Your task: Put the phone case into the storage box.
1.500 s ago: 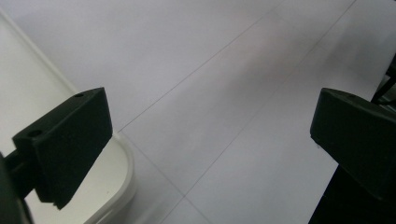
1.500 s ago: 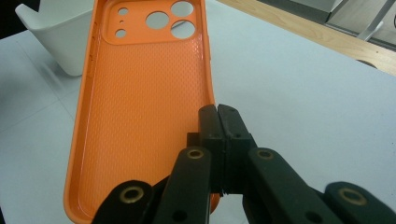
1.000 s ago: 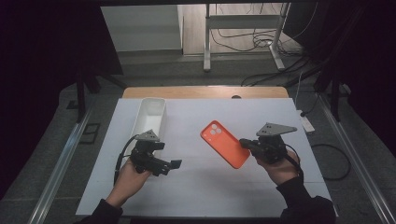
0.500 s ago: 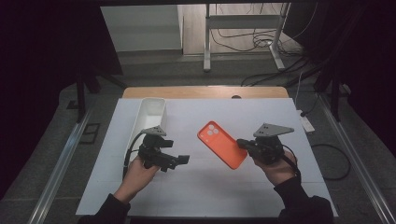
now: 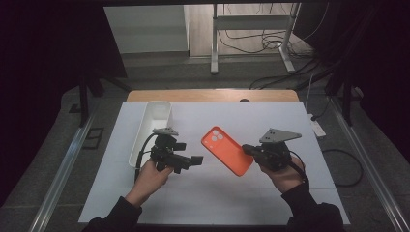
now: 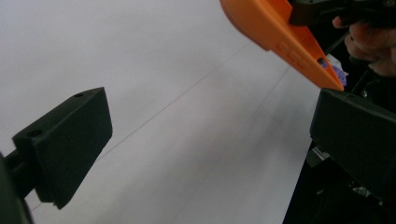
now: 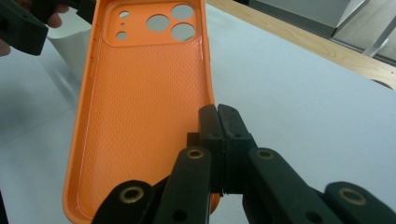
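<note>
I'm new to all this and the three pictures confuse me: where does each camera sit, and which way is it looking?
High view: above the person's side, looking forward and down on the white table; both forearms, left claw, right claw show.
Left gripper view: rides the left claw, looking between its open jaws across the table.
Right gripper view: rides the right claw, shut on the orange phone case.
Shared: the case and the table in all three views.

The phone case point(image 6: 280, 32) was cut off by the top edge in the left gripper view; its near end point(image 7: 140, 140) sat hidden behind the right gripper point(image 7: 218, 135).
</note>
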Tool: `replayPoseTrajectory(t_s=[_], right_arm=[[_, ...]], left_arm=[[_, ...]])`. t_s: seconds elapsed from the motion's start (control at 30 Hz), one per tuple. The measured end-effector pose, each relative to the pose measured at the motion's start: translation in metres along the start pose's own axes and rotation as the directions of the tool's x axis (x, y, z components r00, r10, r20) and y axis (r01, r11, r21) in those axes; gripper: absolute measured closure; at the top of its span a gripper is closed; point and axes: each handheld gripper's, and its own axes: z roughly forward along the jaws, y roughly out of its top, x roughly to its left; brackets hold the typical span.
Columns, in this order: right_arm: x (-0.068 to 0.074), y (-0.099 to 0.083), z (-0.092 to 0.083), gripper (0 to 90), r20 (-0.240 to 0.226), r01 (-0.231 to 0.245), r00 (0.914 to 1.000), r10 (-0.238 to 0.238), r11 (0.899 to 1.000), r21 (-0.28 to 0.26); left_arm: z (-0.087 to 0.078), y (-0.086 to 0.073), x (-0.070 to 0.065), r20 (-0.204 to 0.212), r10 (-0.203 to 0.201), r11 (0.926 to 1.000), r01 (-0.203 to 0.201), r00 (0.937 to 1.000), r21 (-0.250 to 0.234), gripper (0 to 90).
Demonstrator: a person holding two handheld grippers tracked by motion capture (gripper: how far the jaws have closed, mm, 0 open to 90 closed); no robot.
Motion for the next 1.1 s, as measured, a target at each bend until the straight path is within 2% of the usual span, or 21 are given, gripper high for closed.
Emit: replayPoseTrajectory(t_s=[0.33,0.43,0.77,0.93,1.1], right_arm=[[0.008,0.002,0.005,88.8,-0.011,0.015,0.9998,-0.015,1.000,0.004],[0.011,0.003,0.007,88.8,-0.017,0.024,0.9996,-0.024,1.000,0.000],[0.019,0.004,0.012,88.8,-0.029,0.042,0.9987,-0.042,0.999,-0.001],[0.023,0.005,0.013,88.8,-0.032,0.053,0.9981,-0.053,0.999,-0.007],[0.026,0.005,0.014,88.8,-0.033,0.058,0.9977,-0.059,0.998,-0.013]], left_arm=[[0.006,0.005,-0.002,0.019,-0.005,1.0000,0.004,0.9998,0.009,0.1],[0.007,0.007,-0.001,0.038,-0.023,0.9997,0.023,0.9990,-0.003,0.1],[0.013,0.010,-0.003,0.061,-0.042,0.9991,0.042,0.9972,-0.001,0.1],[0.016,0.011,-0.002,0.093,-0.073,0.9973,0.074,0.9930,-0.002,0.9],[0.018,0.011,-0.002,0.102,-0.099,0.9951,0.099,0.9898,0.006,3.6]])
